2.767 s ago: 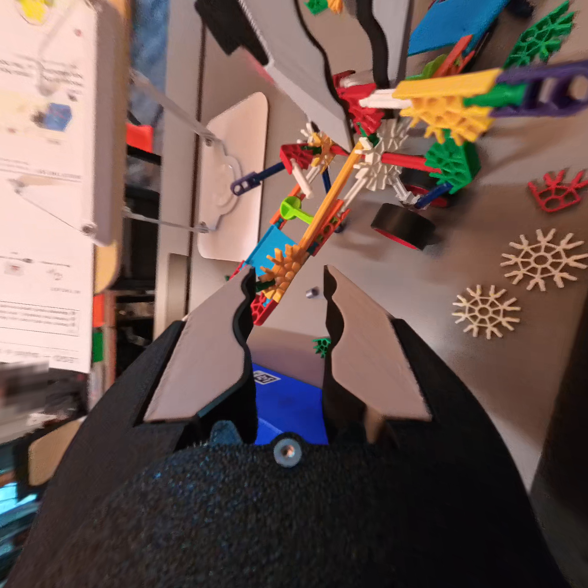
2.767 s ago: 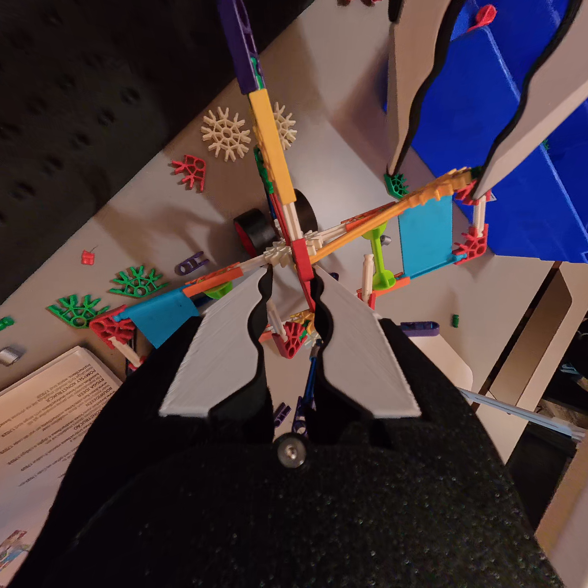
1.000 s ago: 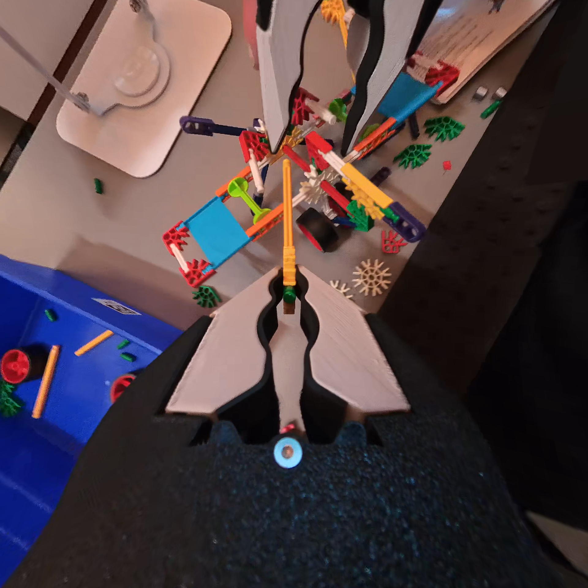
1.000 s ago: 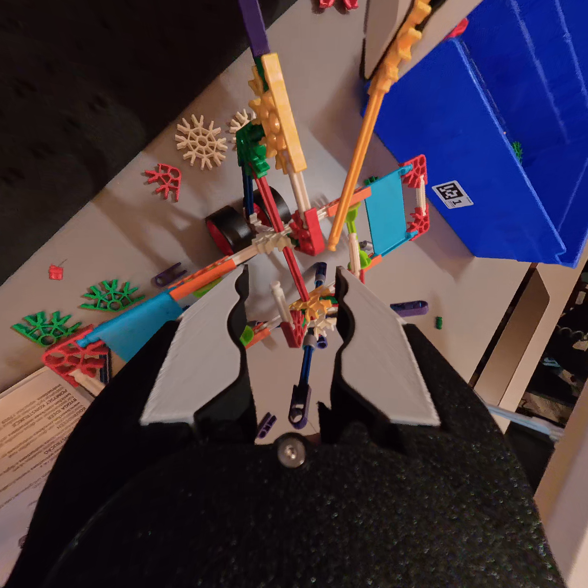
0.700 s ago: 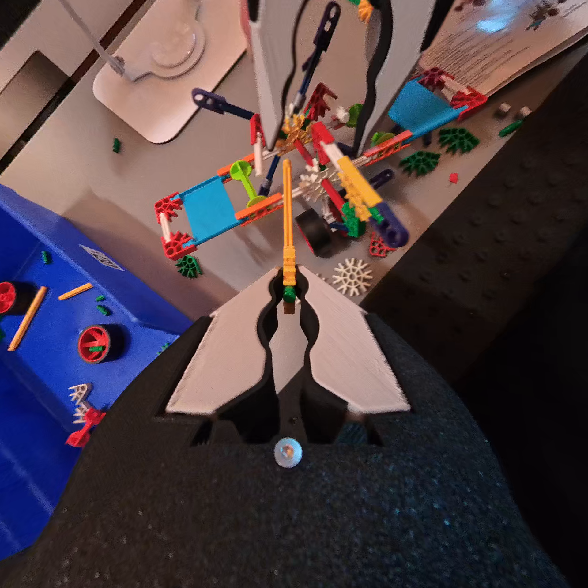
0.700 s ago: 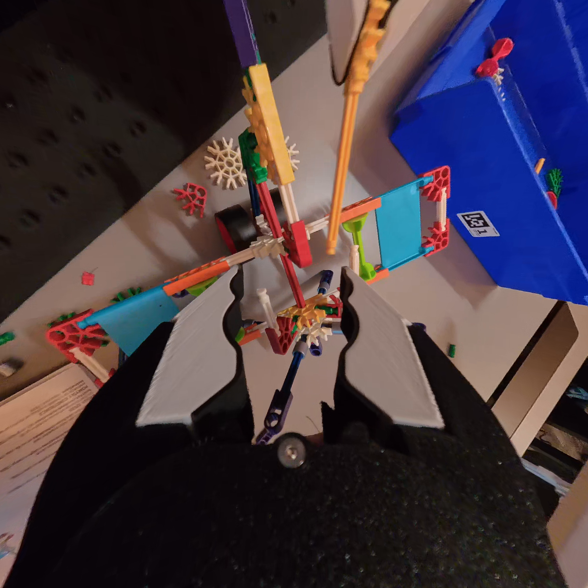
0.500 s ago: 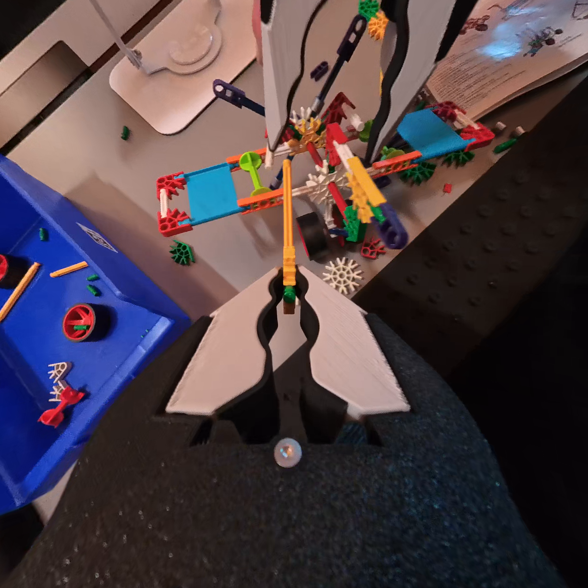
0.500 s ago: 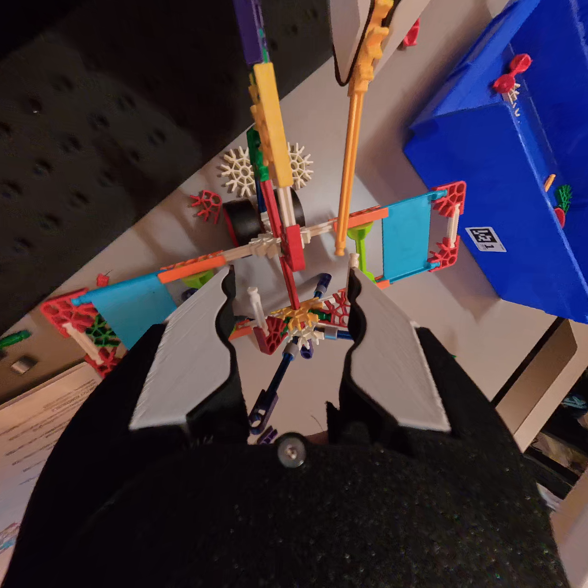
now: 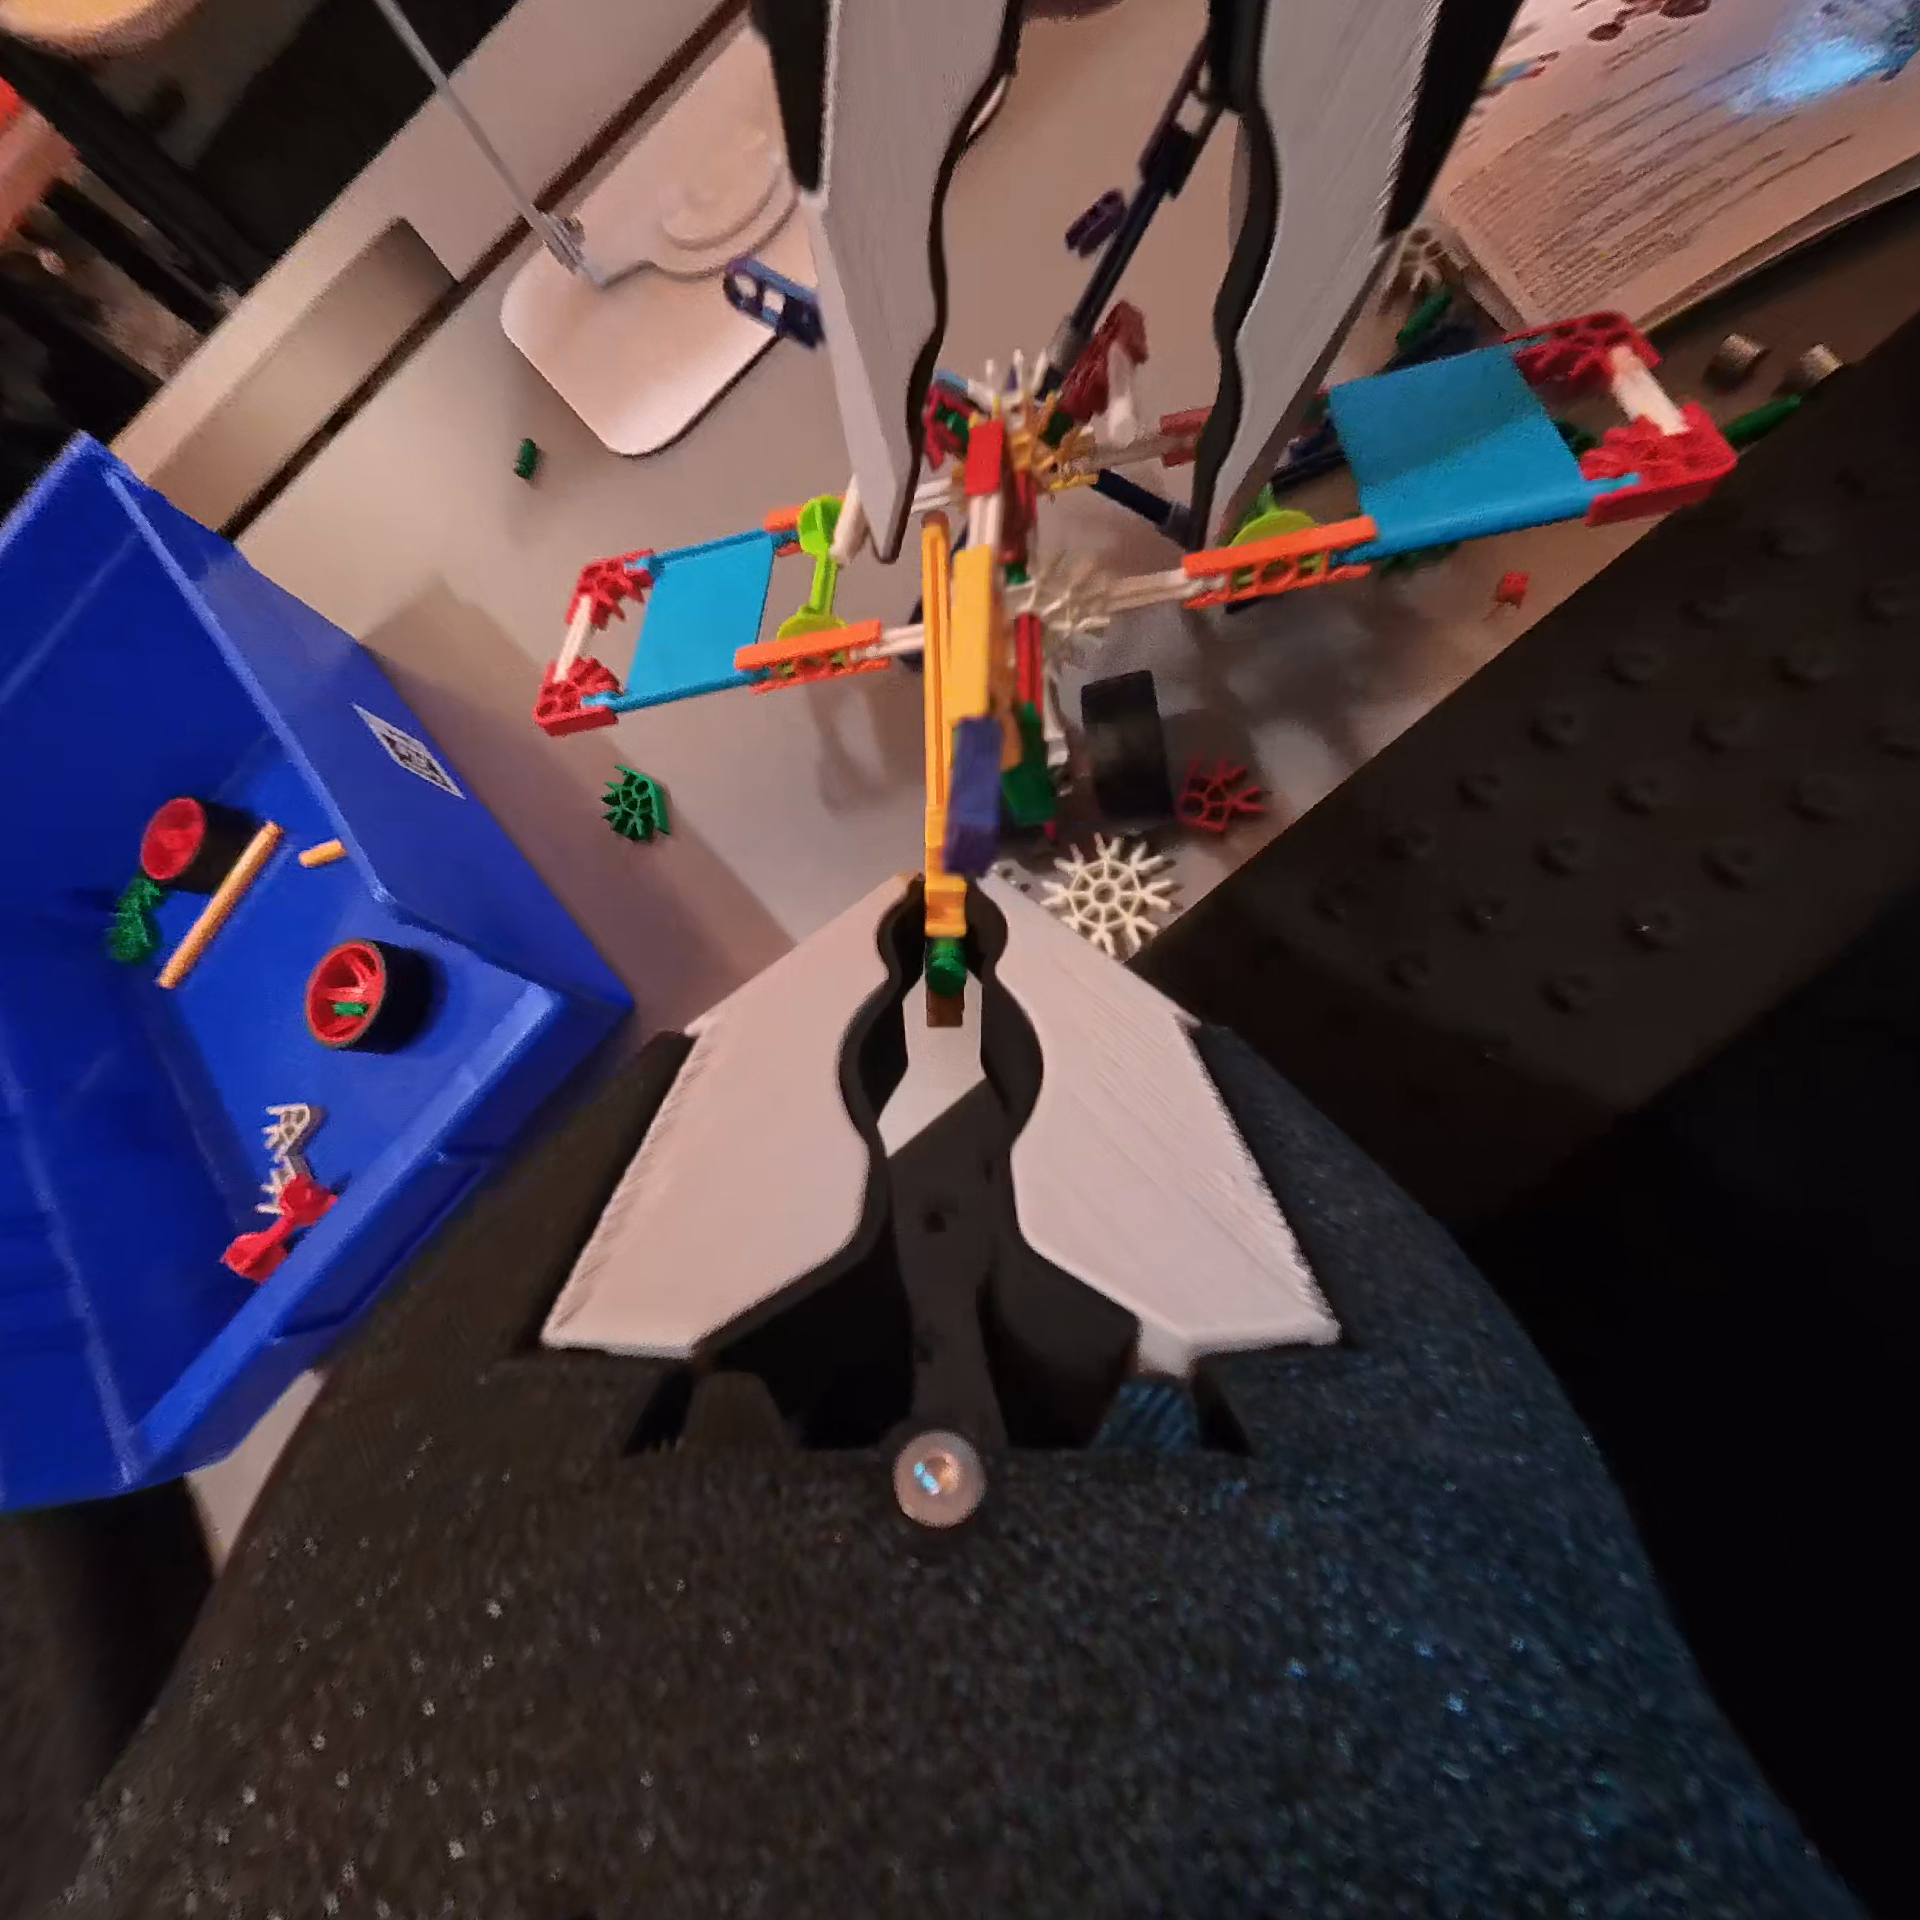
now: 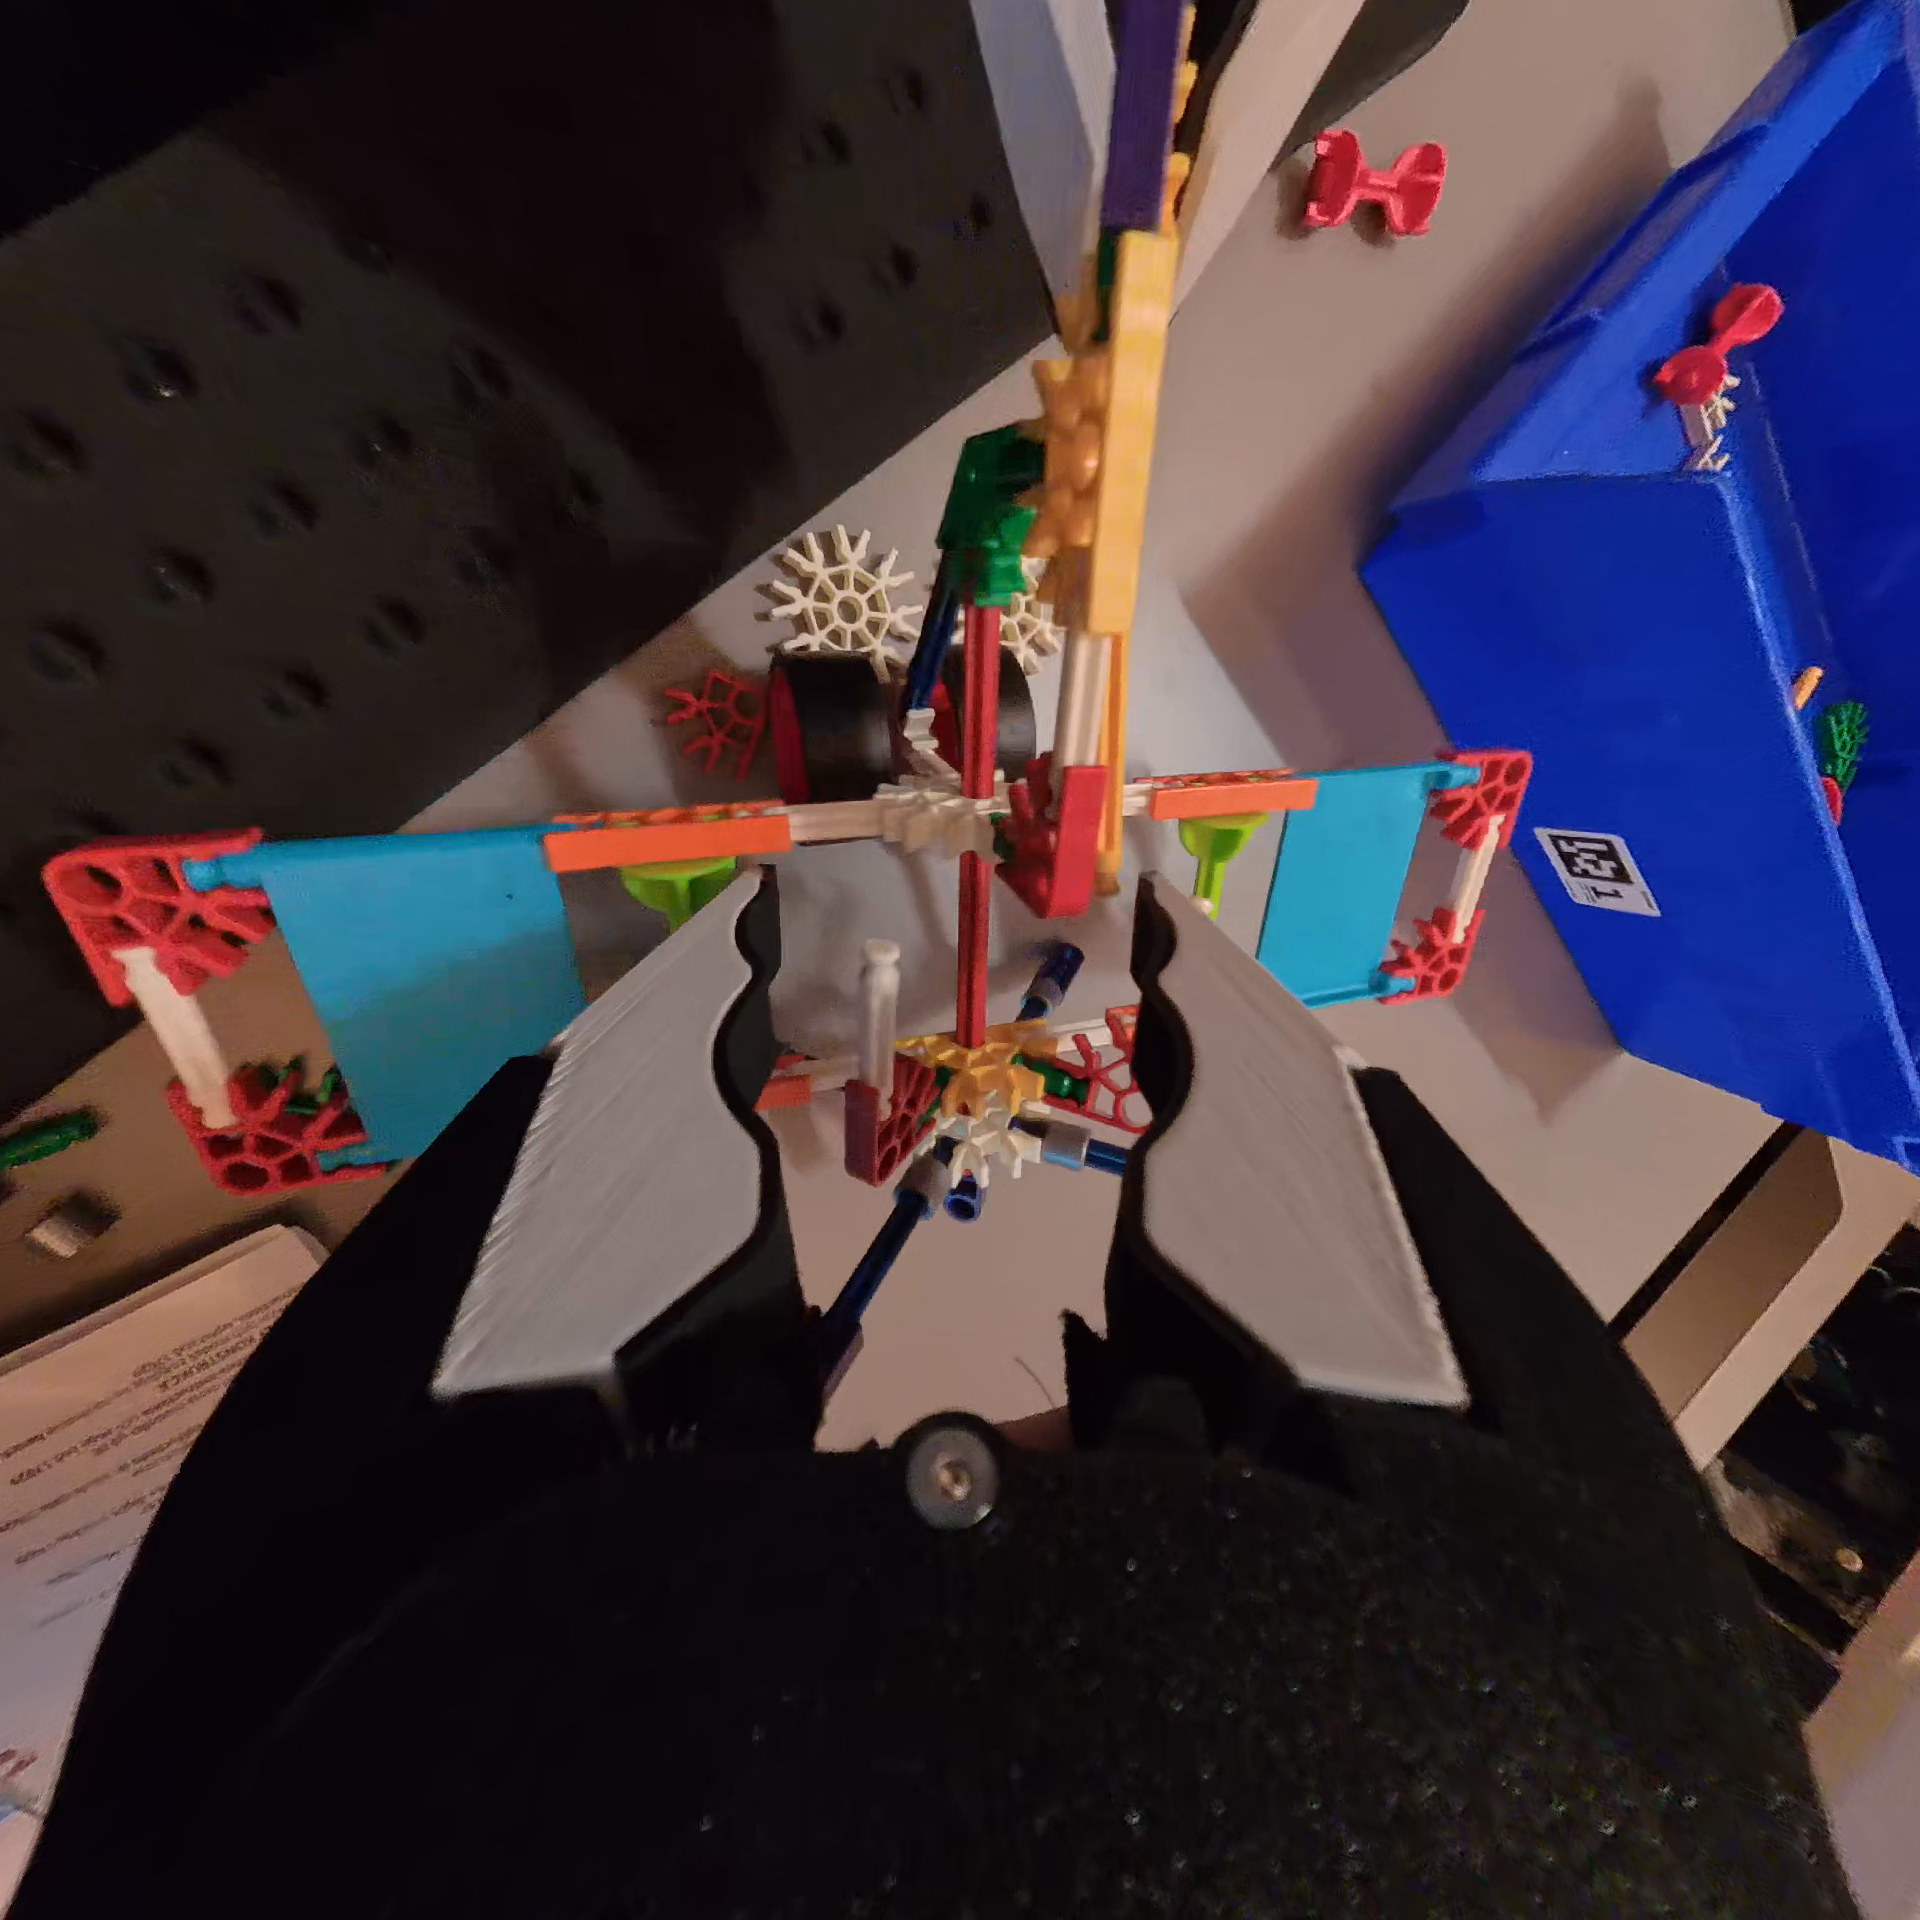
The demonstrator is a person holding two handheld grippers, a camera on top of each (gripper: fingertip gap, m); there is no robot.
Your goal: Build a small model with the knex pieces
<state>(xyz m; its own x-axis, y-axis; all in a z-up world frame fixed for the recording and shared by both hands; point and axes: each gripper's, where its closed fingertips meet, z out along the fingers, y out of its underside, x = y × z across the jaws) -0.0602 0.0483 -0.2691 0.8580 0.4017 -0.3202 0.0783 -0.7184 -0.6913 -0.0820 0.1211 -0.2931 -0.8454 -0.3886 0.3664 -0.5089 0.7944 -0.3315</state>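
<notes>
A toy model of coloured rods and connectors [image 9: 1023, 582] has two blue panels, red corner pieces and a black wheel [image 9: 1122, 743]. My left gripper [image 9: 943, 896] is shut on the connector end of a long orange rod [image 9: 935, 665]. The rod lies along the model's yellow beam [image 9: 974, 634]. My right gripper [image 10: 954, 914] is open, and its fingers straddle the model's yellow and white hub [image 10: 987, 1091]. It also shows at the top of the left wrist view [image 9: 1047, 535]. One left finger [image 10: 1029, 135] shows at the top of the right wrist view.
A blue bin [image 9: 488, 997] with wheels, rods and connectors stands left of the model; it also shows in the right wrist view [image 10: 1621, 675]. Loose white [image 9: 1110, 894], red [image 9: 1216, 795] and green [image 9: 636, 802] connectors lie around. A booklet [image 9: 1662, 156], a white stand base [image 9: 644, 343] and a black dimpled mat [image 9: 1610, 779] border the table. Across from one pair of fingers to the other is roughly 9 cm.
My left gripper closed on the orange rod, drew it away from the model, then swung it in line with the yellow beam. My right gripper let go of the model and opened wide.
</notes>
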